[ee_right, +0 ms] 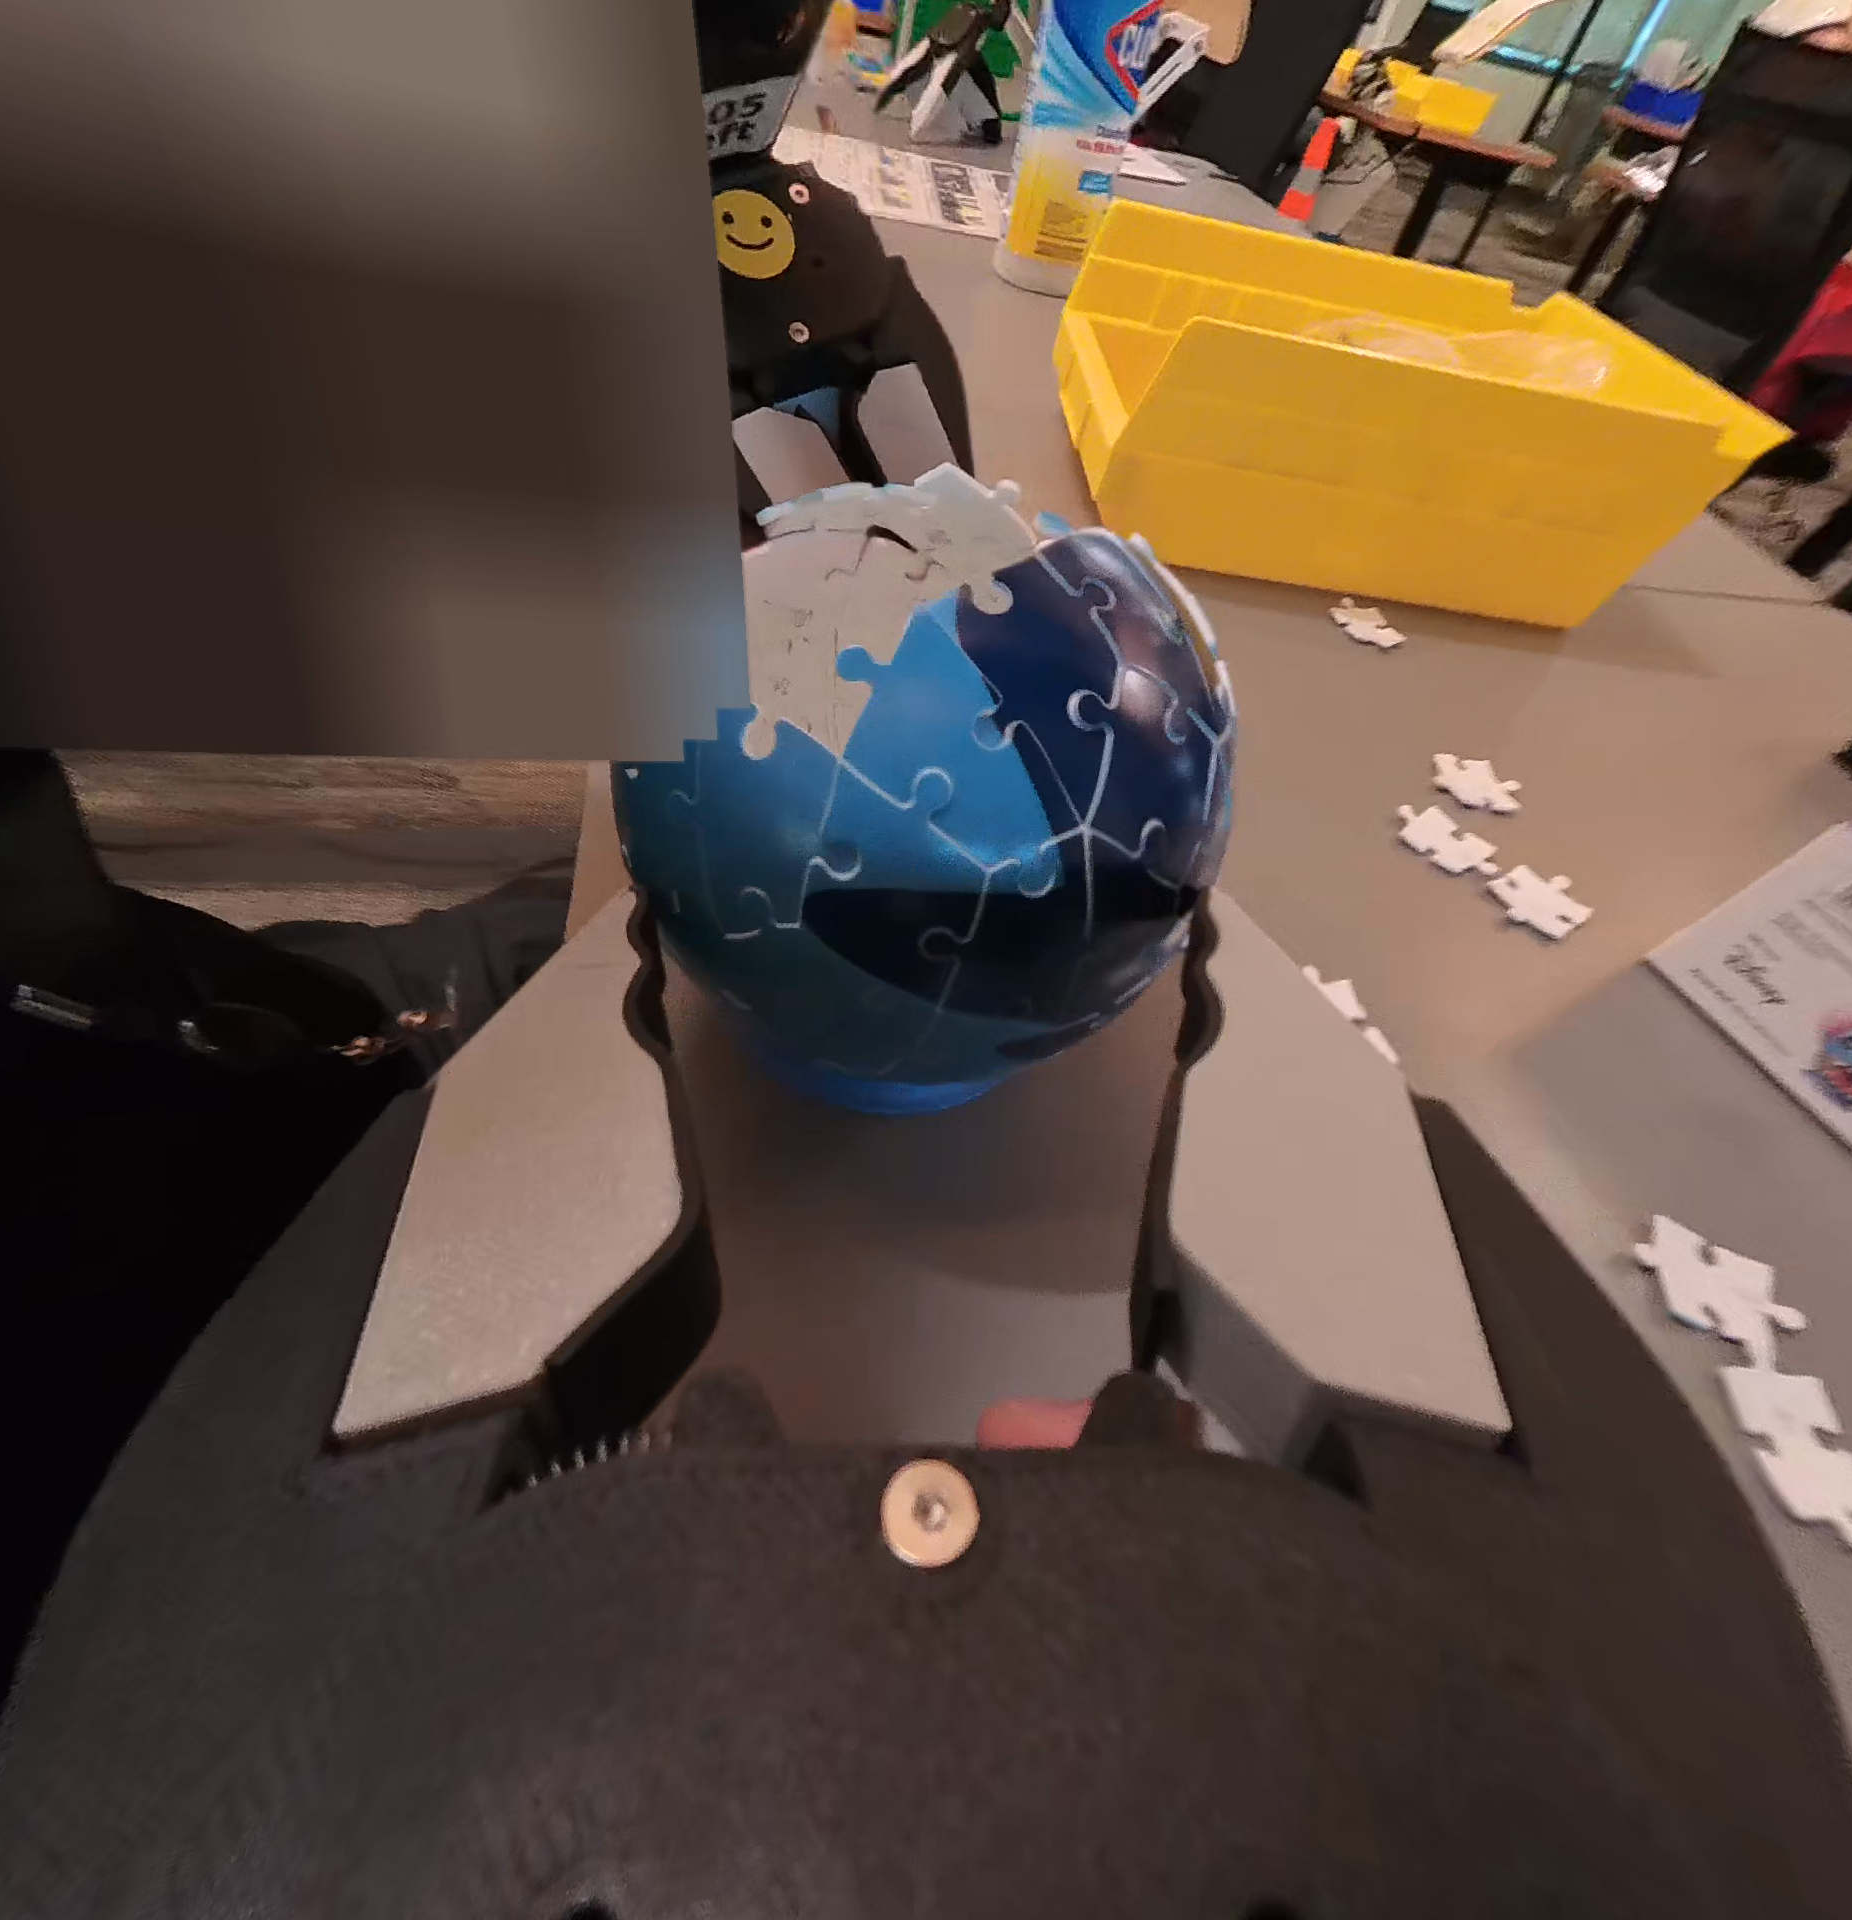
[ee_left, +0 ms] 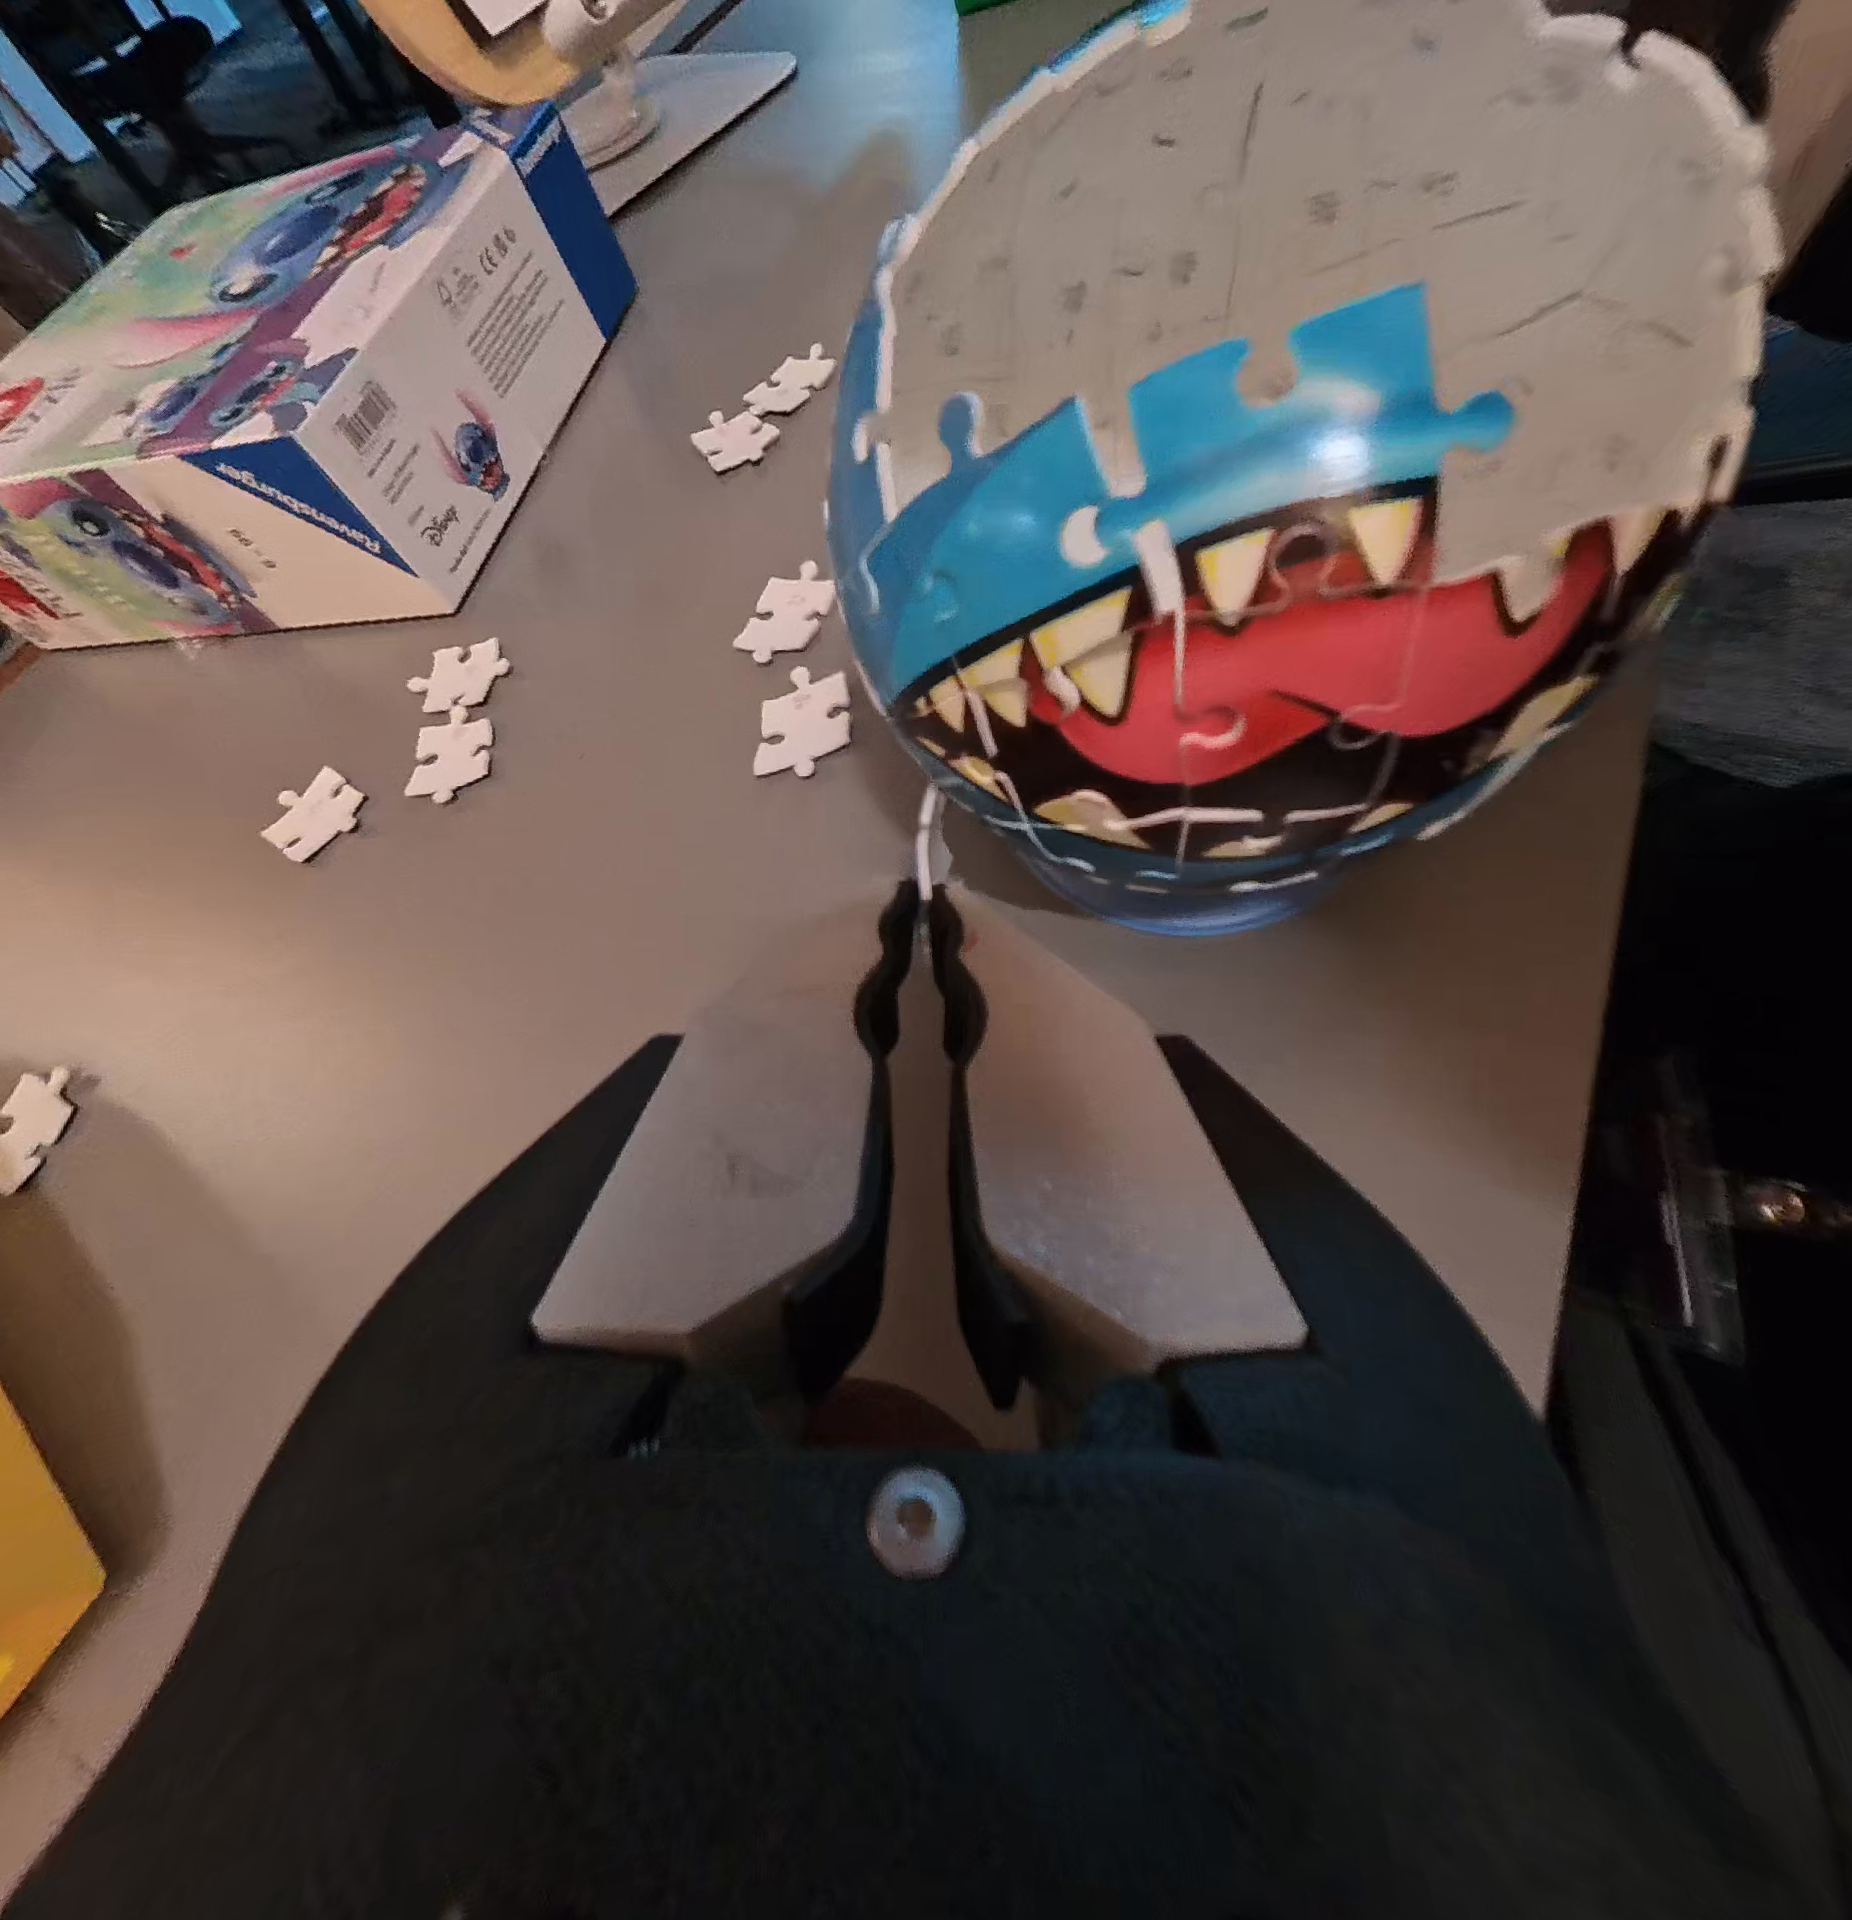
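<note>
Here, puzzle ball (ee_right: 932, 821) between open jaws.

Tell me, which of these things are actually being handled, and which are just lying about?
In hand:
- puzzle ball, between the open right gripper fingers
- white puzzle piece, pinched by the left gripper

Lying about:
- loose white pieces
- puzzle box
- yellow bin
- wipes canister

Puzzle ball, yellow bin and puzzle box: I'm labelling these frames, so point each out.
puzzle ball (ee_right: 932, 831), right wrist view, blue side.
yellow bin (ee_right: 1421, 457), right wrist view, front wall.
puzzle box (ee_left: 309, 436), left wrist view, white side panel.
</note>
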Available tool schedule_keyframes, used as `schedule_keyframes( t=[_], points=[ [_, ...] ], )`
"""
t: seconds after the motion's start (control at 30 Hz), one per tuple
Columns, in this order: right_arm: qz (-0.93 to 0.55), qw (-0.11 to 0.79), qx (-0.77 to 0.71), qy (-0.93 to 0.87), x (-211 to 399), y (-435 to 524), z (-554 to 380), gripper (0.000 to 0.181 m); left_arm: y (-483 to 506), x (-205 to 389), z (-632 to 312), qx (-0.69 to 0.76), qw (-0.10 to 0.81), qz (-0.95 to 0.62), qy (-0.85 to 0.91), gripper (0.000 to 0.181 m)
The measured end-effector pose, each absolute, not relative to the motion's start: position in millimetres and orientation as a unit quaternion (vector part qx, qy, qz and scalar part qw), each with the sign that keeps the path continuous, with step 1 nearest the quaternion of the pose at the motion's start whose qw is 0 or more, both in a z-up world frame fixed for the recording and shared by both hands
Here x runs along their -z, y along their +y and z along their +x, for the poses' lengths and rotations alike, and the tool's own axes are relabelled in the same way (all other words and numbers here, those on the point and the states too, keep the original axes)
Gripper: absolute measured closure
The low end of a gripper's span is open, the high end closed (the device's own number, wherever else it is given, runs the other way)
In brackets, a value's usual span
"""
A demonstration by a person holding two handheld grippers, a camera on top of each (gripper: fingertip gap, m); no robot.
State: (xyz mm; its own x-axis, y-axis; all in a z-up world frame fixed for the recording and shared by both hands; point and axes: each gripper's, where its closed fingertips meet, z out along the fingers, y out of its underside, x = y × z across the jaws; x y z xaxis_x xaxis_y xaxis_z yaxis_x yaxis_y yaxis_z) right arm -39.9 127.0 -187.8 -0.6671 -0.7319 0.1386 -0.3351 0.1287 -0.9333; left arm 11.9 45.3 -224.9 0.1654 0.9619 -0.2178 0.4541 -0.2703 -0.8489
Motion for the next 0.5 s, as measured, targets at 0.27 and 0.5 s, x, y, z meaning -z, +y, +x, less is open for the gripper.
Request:
schedule_keyframes(
  t=[0.27,0.5],
  points=[
    [-0.294,0.322,0.511,0.741,192,121,-55,0.083,58,232,28,-0.359,0.329,-0.709,-0.509,0.18],
    [-0.322,0.28,0.547,0.72,177,128,-64,0.079,54,229,37,-0.368,0.33,-0.709,-0.503,0.181]
  ],
)
